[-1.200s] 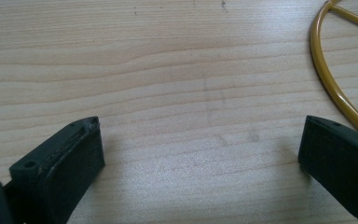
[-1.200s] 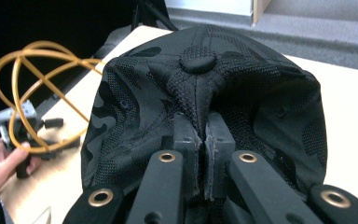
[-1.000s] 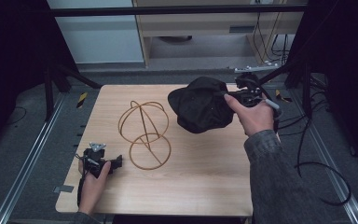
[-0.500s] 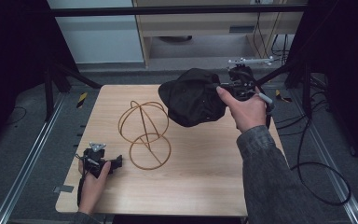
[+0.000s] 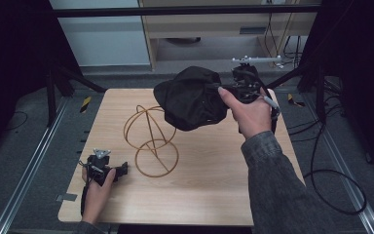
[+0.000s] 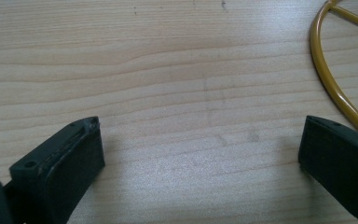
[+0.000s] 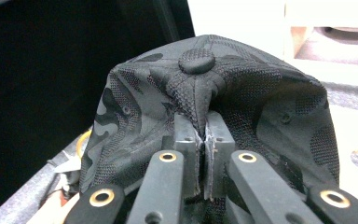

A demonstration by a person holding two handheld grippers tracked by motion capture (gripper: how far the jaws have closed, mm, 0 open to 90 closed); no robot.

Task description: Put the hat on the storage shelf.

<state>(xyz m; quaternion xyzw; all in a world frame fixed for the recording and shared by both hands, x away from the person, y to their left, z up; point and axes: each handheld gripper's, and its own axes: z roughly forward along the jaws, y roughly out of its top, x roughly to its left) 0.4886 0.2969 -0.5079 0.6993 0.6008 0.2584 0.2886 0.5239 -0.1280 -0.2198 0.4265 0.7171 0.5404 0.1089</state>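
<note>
Where the near edge of the bench [image 5: 195, 204] meets the person's side, the top is pale wood with a straight grain, bare but for a few faint marks. At its near left corner the left hand [image 5: 95, 192] rests the left gripper [image 5: 108, 168] on the wood; in the left gripper view its jaws stand wide apart with nothing between them, and part of a yellow ring lies just beside the right-hand jaw. That ring is the foot of one gold wire hat stand [image 5: 151, 139], a round base with a hooped globe above it, upright near the middle of the bench. Farther back and to the right, the right hand [image 5: 251, 114] holds the right gripper [image 5: 224, 92] up off the surface, its jaws pinched tight on the fabric of one black camouflage cap [image 5: 191, 97], close to the crown button. The cap hangs in the air just beside the stand's globe, above its right side. Beyond the bench lie grey floor, metal rails [image 5: 29, 165] on each side, a dark frame and a light cabinet [image 5: 97, 34]. Two grippers, one stand, one cap.
</note>
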